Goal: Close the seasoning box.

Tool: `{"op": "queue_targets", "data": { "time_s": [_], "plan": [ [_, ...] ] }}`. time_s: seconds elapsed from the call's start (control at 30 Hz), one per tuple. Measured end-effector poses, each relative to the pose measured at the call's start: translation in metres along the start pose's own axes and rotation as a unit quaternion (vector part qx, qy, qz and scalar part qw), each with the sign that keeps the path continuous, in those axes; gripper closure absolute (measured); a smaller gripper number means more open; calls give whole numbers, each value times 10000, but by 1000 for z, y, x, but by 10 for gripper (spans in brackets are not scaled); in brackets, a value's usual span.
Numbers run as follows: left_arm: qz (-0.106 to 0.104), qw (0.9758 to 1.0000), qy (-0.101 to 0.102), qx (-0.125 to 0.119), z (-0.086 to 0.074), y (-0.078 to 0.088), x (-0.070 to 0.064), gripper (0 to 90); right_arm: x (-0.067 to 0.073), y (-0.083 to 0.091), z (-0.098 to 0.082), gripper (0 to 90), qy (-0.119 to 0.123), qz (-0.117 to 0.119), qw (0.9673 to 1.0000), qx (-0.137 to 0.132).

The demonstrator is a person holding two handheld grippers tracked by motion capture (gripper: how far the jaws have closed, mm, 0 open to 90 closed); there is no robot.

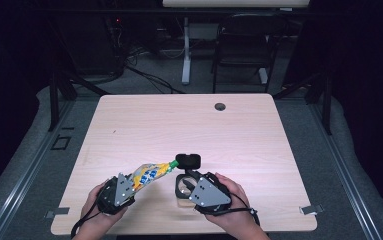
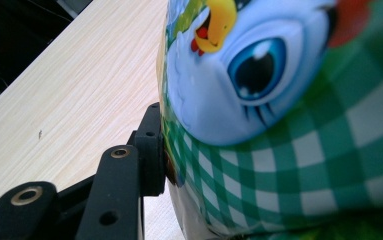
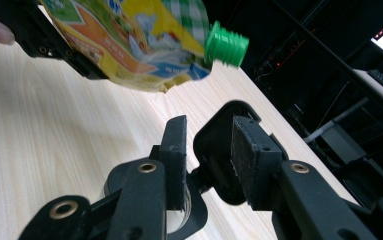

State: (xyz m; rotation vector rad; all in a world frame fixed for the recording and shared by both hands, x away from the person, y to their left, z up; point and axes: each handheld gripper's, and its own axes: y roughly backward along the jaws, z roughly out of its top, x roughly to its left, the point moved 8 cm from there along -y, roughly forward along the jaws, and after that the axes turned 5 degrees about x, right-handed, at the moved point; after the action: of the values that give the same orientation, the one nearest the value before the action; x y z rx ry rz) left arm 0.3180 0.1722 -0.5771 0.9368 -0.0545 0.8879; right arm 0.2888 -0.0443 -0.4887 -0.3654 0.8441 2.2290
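Observation:
A squeeze pouch (image 1: 149,174) with a cartoon print and green checks points its green spout (image 1: 171,164) to the right. My left gripper (image 1: 129,186) is shut on the pouch's lower end; in the left gripper view the pouch (image 2: 279,125) sits pressed against the one finger (image 2: 151,150) that shows. The spout (image 3: 225,46) hangs uncapped above my right gripper (image 3: 209,145). That gripper (image 1: 185,176) is closed on a black piece (image 3: 218,150): a rounded cap (image 1: 188,160) on a short arm above a ring (image 1: 183,185). It is held just off the table.
The light wooden table (image 1: 189,125) has a small round grommet (image 1: 220,106) near its far edge. Beyond it stand a dark chair (image 1: 244,45) and a white desk leg (image 1: 186,50). Both hands work near the front edge.

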Motion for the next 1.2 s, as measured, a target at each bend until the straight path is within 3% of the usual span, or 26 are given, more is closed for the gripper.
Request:
{"op": "queue_targets", "data": {
  "time_s": [0.33, 1.2],
  "plan": [
    [37, 9998, -157, 75, 0, -2, -4, 568, 6, 6, 15, 670, 270, 22, 9996, -97],
    [428, 9978, -464, 218, 4, -2, -4, 569, 13, 7, 16, 676, 535, -45, 9985, -141]
  ]
}}
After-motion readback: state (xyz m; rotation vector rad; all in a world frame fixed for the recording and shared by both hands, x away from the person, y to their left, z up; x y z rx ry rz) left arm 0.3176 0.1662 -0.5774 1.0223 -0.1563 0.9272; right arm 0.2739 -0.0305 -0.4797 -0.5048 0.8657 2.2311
